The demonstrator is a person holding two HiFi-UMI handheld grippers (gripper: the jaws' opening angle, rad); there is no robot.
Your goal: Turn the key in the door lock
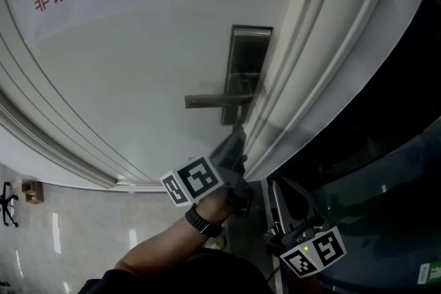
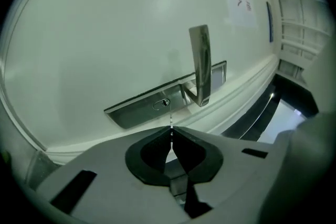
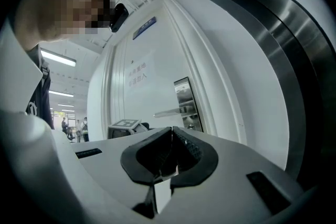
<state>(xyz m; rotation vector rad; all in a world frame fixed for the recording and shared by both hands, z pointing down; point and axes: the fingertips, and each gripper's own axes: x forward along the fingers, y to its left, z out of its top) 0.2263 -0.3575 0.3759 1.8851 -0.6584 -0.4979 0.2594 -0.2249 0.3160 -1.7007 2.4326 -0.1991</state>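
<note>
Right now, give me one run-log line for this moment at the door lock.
left gripper: shut on key | key tip: beside keyhole, insertion unclear | right gripper: shut, empty, away from door

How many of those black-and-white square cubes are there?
2. One cube sits on the left gripper, pinching the key by the door lock; the other on the right gripper, lower right.
</note>
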